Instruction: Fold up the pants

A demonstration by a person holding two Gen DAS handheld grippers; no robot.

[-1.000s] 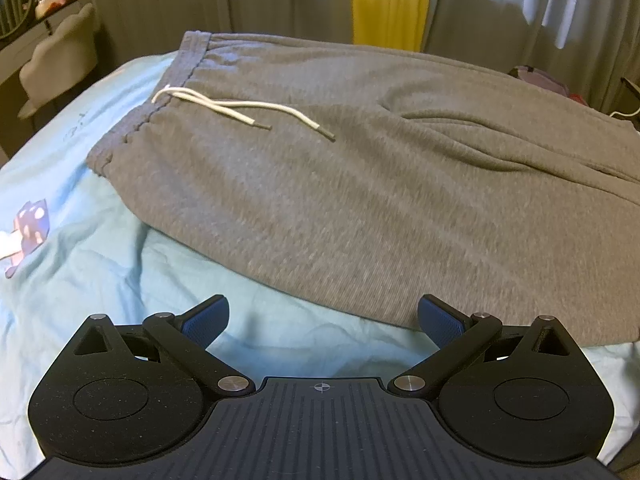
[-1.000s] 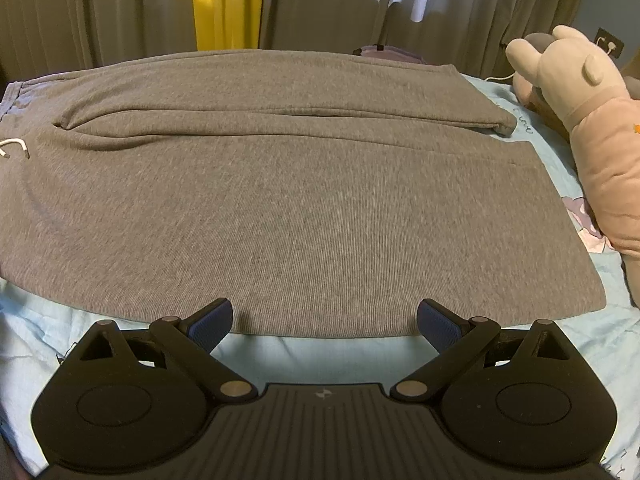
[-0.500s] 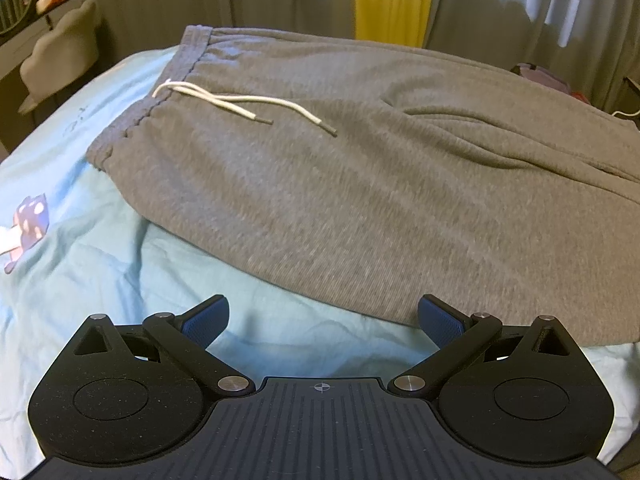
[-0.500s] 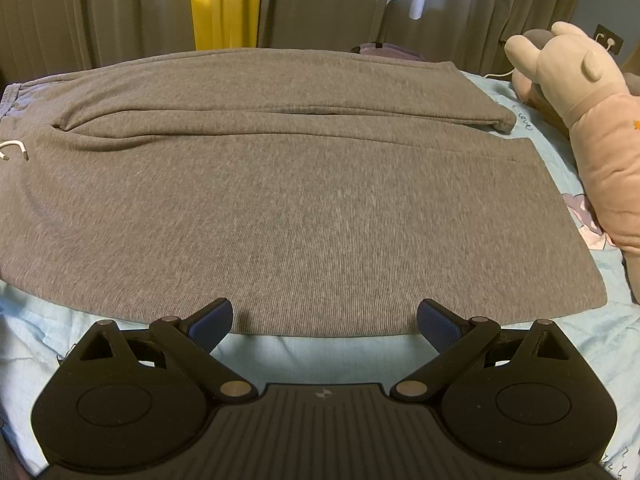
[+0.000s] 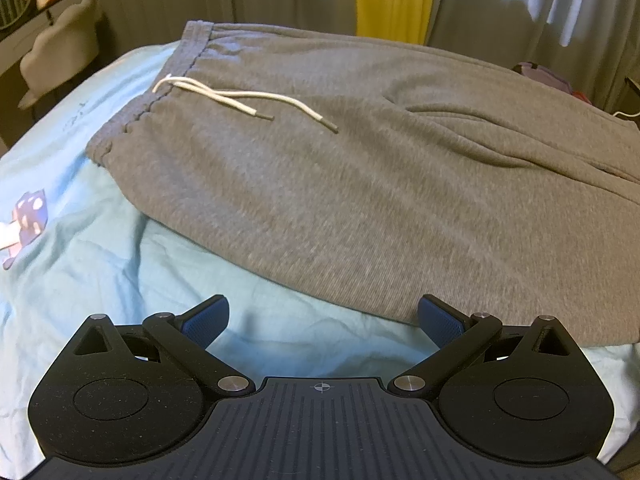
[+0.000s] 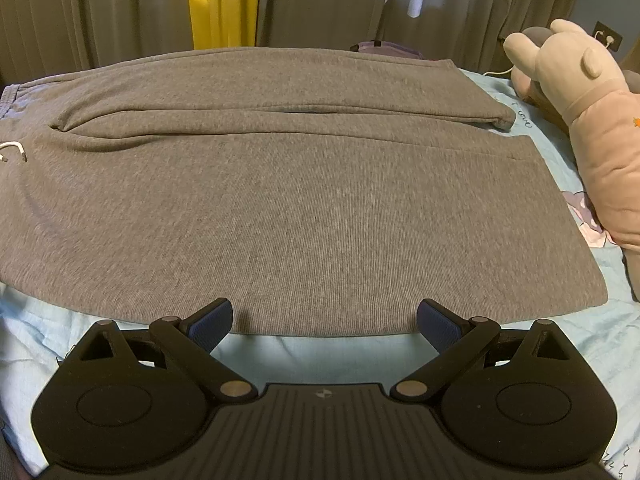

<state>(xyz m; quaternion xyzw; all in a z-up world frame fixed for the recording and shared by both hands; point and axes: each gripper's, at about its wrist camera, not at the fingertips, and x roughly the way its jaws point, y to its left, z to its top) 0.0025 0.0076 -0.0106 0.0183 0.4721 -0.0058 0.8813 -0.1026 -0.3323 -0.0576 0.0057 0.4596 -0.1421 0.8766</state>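
Nearest to me, the left gripper (image 5: 322, 316) hangs with its jaws spread wide and nothing between them, only light blue bedsheet (image 5: 120, 264) under the gap. The right-hand pad just overlaps the near hem of the grey pants (image 5: 360, 184), whose edge runs off from about 3 o'clock up toward 10 o'clock, so the cloth lies ahead and to the right of these jaws.

The right gripper (image 6: 324, 318) is likewise wide open and empty. In its view the near edge of the pants (image 6: 280, 220) crosses squarely at 12 o'clock, just past both fingertips, and this is the hand I would judge closer to a clean bite on the hem.

Farther out, the pants lie flat on the bed, long axis running left to right: waistband (image 5: 160, 92) and white drawstring (image 5: 244, 100) toward 10 o'clock for the left hand, leg cuffs (image 6: 504, 118) toward 2 o'clock for the right. The two legs lie side by side, the far one creased along the seam. Nothing looks folded yet. A plush toy (image 6: 592, 128) rests beyond the cuffs at 2 o'clock, near them.
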